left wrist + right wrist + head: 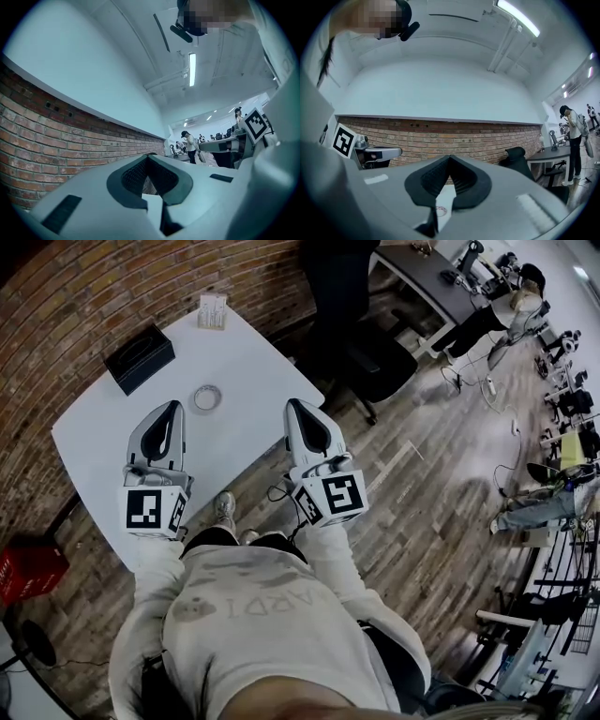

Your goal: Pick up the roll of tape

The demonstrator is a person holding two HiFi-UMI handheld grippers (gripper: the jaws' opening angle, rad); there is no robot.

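The roll of tape, a thin ring, lies flat on the smooth white table, near the tip of the left gripper. Its ribbed black jaws, and those of the right gripper, are closed tip to tip and hold nothing.
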